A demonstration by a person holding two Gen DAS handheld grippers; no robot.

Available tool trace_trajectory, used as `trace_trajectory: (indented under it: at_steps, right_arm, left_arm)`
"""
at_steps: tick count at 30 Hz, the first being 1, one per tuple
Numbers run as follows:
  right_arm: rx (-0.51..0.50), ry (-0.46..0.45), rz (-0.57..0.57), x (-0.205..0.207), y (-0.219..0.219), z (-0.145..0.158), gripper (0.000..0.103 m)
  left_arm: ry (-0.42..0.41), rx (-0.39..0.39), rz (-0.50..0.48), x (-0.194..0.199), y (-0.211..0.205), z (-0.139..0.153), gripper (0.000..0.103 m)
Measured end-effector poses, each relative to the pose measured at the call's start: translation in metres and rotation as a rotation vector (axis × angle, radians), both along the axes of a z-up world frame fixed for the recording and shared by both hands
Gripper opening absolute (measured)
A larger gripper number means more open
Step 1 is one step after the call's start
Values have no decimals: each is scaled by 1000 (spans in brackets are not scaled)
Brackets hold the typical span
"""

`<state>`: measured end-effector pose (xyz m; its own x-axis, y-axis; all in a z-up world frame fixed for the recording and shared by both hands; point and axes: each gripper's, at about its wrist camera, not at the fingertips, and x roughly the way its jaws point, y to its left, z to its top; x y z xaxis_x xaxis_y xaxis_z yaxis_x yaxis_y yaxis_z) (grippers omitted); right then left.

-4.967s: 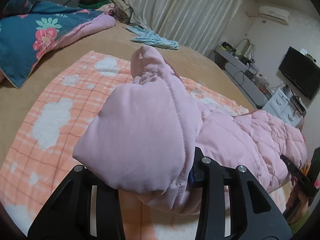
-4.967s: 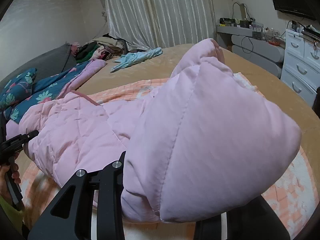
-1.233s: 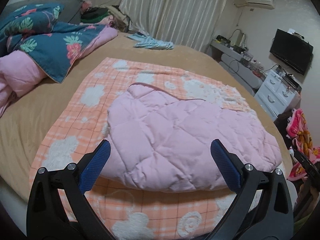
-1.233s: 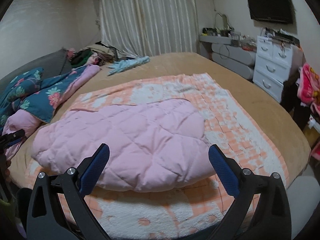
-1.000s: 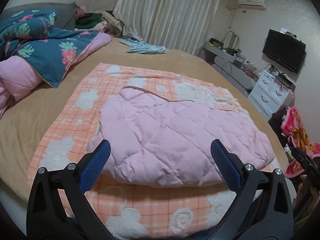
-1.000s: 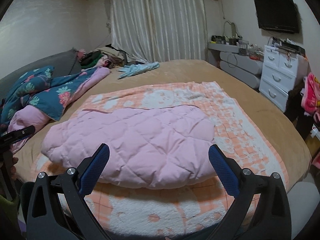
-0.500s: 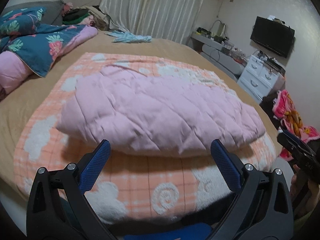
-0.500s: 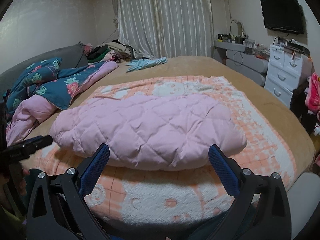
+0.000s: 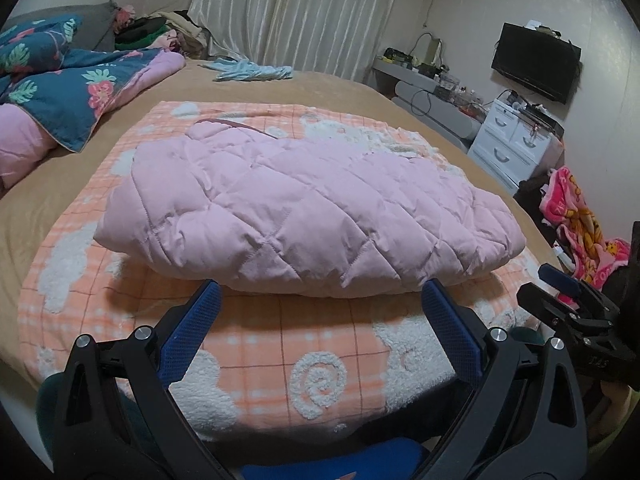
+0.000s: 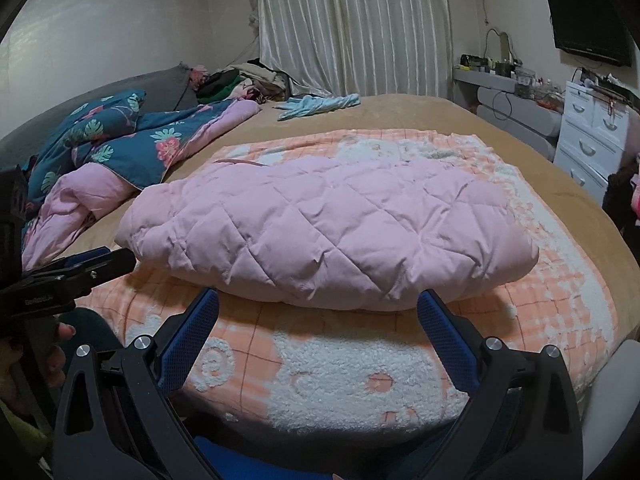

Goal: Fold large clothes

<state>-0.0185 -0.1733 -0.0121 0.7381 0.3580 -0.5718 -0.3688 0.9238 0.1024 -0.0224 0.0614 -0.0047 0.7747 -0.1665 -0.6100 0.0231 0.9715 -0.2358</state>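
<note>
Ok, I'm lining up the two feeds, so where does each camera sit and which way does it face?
Left wrist: sits on the left tongs, low at the bed's near edge, facing the folded pink quilted jacket on the orange blanket; its open fingers and the right tongs at right show.
Right wrist: sits on the right tongs, facing the same way; its open fingers, the left tongs and a hand at left show.
Shared: jacket, blanket, curtains, TV.
</note>
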Motion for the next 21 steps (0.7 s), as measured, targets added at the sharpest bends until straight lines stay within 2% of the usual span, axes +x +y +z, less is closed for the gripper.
trace_trajectory:
  at_steps: [21]
  right_arm:
    - [1, 3, 2, 0, 0, 0, 99]
  left_arm:
    - [15, 19, 20, 0, 4, -1, 94]
